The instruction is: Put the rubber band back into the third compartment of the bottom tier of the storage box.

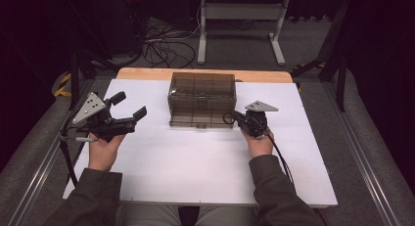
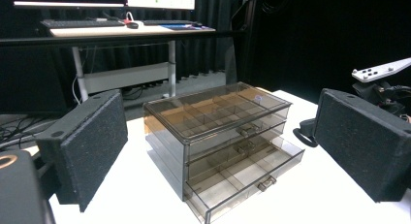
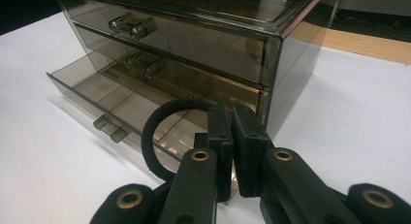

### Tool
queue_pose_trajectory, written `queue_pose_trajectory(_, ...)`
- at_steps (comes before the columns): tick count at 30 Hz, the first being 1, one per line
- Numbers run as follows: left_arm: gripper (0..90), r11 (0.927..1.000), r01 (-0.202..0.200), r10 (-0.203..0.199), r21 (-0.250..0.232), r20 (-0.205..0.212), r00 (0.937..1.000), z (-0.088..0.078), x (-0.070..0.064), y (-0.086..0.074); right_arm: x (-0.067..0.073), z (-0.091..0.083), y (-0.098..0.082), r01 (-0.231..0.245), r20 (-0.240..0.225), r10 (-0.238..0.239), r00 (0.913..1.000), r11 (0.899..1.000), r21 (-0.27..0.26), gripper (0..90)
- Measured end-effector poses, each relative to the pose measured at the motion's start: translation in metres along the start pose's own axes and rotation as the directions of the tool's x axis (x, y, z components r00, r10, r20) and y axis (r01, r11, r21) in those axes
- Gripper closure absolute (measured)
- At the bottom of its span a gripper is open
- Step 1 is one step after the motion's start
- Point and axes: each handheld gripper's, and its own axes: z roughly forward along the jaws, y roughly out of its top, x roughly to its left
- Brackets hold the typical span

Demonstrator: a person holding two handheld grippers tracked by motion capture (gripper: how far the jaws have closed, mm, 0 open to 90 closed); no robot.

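Note:
A smoky see-through box with three drawers stands at the table's middle, its bottom drawer pulled out. My right gripper is shut on a black elastic ring at the drawer's right front corner. In the right gripper view the ring sticks out left of the closed jaws, over the open drawer with its empty compartments. My left gripper is open, left of the box and apart from it. The left gripper view has its pads spread wide, with the box between them farther off.
The white board lies on a wooden table. Behind it stand a white desk frame and loose cables on the floor. Metal rails run along both sides.

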Motion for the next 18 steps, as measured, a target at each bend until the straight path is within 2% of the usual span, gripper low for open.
queue_pose_trajectory(6,6.2,1.0,-0.005,0.005,-0.001,-0.003,1.0,0.0,0.0,0.0,0.0,0.005,-0.001,-0.005,-0.001,0.005,1.0,0.999,-0.032,87.2)
queue_pose_trajectory(10,6.2,1.0,-0.005,0.005,0.002,-0.001,1.0,0.001,-0.001,-0.001,0.003,0.013,-0.006,0.01,0.008,-0.009,0.9999,0.999,-0.041,87.2)
queue_pose_trajectory(18,6.6,0.9999,-0.008,0.008,-0.012,0.003,1.0,0.0,-0.002,-0.001,-0.001,0.022,-0.01,-0.017,-0.003,0.017,0.9998,0.999,-0.04,87.2)
